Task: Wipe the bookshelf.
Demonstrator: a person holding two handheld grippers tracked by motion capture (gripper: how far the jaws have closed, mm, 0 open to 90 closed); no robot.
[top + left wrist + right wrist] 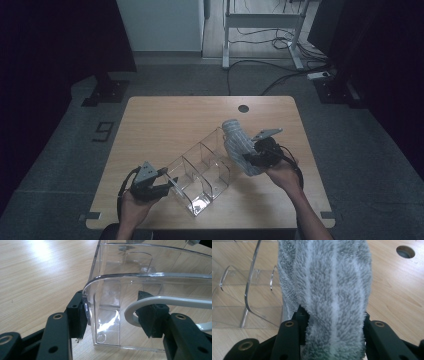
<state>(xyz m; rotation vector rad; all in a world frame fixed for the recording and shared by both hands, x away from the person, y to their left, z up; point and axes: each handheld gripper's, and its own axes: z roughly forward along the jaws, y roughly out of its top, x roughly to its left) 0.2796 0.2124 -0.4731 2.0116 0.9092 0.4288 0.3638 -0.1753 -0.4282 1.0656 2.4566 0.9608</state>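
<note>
A clear plastic organizer (192, 150) with several compartments lies slantwise on the wooden table (165, 120). My left gripper (172, 184) holds its near left end: in the left gripper view the organizer's (140, 277) corner compartment sits between the jaws of the left gripper (117, 317), one pad on the outer wall, the other against a rounded inner wall. My right gripper (248, 159) is shut on a rolled grey fuzzy cloth (236, 142) with pale stripes, held tilted by the organizer's far right end. The cloth (329, 290) bulges up between the jaws of the right gripper (332, 317).
A round cable hole (243, 108) sits near the table's far edge; it also shows in the right gripper view as the hole (405, 251). Beyond the table are a desk frame (260, 22) and floor cables (280, 75). Bare wood lies left of and behind the organizer.
</note>
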